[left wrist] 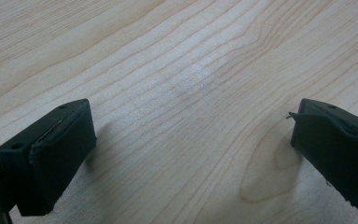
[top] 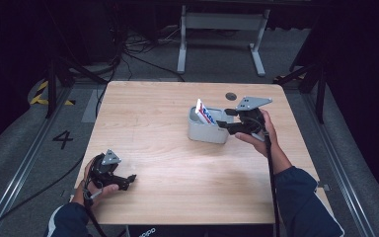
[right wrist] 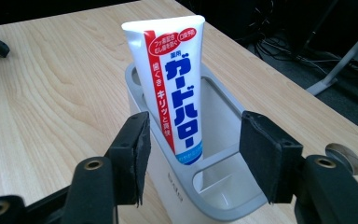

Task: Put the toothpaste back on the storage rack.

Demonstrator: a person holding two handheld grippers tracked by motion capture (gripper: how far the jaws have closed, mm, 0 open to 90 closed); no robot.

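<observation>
A white toothpaste tube [right wrist: 170, 88] with red and blue print stands upright in a grey oblong holder [right wrist: 223, 198], leaning against its far end. The high view places the tube [top: 205, 114] and holder [top: 208, 130] right of the table's middle. My right gripper [top: 223, 124] hovers at the holder's near-right rim, open, and its jaws straddle the rim in the right gripper view with nothing between them [right wrist: 193, 156]. Near the front left corner rests my left gripper [top: 129, 180], open over bare wood [left wrist: 186, 140].
The wooden table [top: 153, 113] has a small round dark cable hole [top: 231, 96] behind the holder. A white desk frame [top: 222, 29] and loose cables stand on the floor beyond the far edge.
</observation>
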